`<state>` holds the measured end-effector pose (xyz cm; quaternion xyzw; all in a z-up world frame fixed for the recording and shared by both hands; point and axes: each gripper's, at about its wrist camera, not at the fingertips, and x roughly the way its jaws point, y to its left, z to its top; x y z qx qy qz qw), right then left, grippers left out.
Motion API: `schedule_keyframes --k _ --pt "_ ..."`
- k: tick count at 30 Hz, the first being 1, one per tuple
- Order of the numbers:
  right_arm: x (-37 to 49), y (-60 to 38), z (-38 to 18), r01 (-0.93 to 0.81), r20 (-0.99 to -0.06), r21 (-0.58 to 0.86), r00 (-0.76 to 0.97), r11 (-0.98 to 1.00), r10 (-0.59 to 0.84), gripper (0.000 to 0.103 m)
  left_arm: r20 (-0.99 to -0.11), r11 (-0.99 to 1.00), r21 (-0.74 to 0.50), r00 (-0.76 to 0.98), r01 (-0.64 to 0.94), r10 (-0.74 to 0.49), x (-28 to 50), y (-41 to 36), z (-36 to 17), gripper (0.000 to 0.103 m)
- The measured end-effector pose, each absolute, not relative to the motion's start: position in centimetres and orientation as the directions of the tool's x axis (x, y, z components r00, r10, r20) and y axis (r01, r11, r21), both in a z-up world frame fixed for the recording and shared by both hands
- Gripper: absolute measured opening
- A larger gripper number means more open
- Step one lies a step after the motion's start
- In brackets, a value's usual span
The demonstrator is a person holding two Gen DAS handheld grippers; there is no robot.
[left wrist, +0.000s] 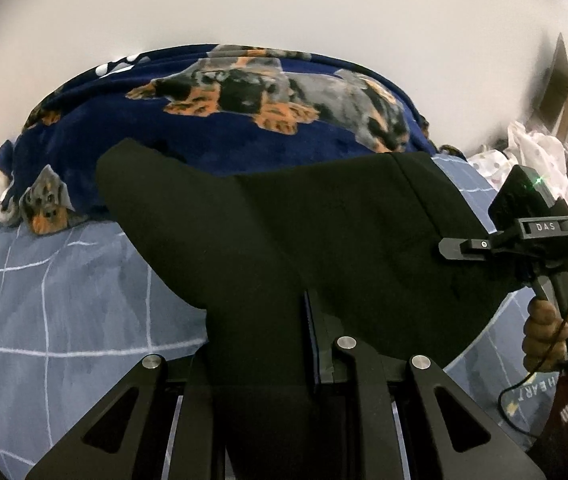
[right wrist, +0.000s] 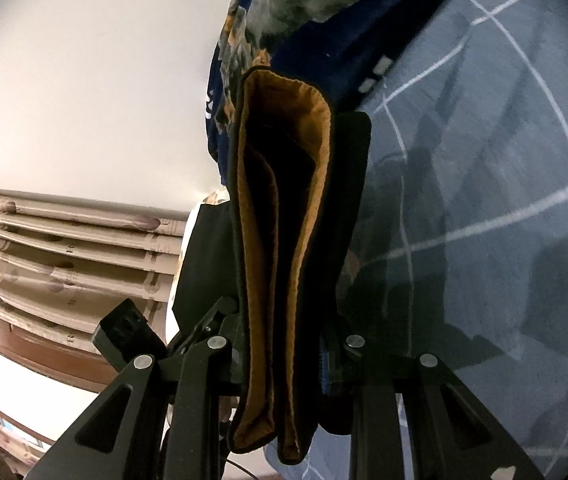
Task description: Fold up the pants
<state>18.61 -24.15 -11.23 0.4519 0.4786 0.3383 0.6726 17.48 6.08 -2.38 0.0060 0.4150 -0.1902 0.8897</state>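
The black pants (left wrist: pixel 323 240) hang in the air over the bed, stretched between the two tongs, and the way they are held explains their shape: each grip takes one end of the same edge, so the cloth drapes as a wide sheet with a loose flap pointing toward ten o'clock in the left wrist view. The left gripper (left wrist: pixel 307 344) is clamped on the pants, cloth running down between its fingers at six o'clock and hiding most of them. The right gripper (left wrist: pixel 459 246) shows at three o'clock in that view, held by the right hand (left wrist: pixel 559 328) on its handle, its tip pressed into the far edge of the cloth. From its own camera the right gripper (right wrist: pixel 287 360) is closed on the pants (right wrist: pixel 284 240) too, the brown lining of a doubled layer rising toward twelve o'clock straight out of the jaws. Lifting both ends likely serves to let the weight pull out creases and line up the layers before laying them down. Below lies the blue checked bedsheet (left wrist: pixel 64 300), a flat landing place, with a navy dog-print blanket (left wrist: pixel 224 92) bunched at twelve o'clock and so out of the way. The fold seems partly made; laying it flat appears to remain.
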Motion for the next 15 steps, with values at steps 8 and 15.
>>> schedule_keyframes --k 8,15 --pt "21.1 -23.2 -12.4 -0.016 -0.331 0.935 0.312 0.353 0.891 0.023 -0.744 0.937 -0.148 0.588 0.318 -0.317 20.5 7.2 -3.7 0.017" --pt "22.4 -23.0 -13.6 -0.012 -0.328 0.937 0.311 0.349 0.892 0.023 -0.744 0.943 -0.169 0.590 0.286 -0.313 22.1 8.6 -5.1 0.017"
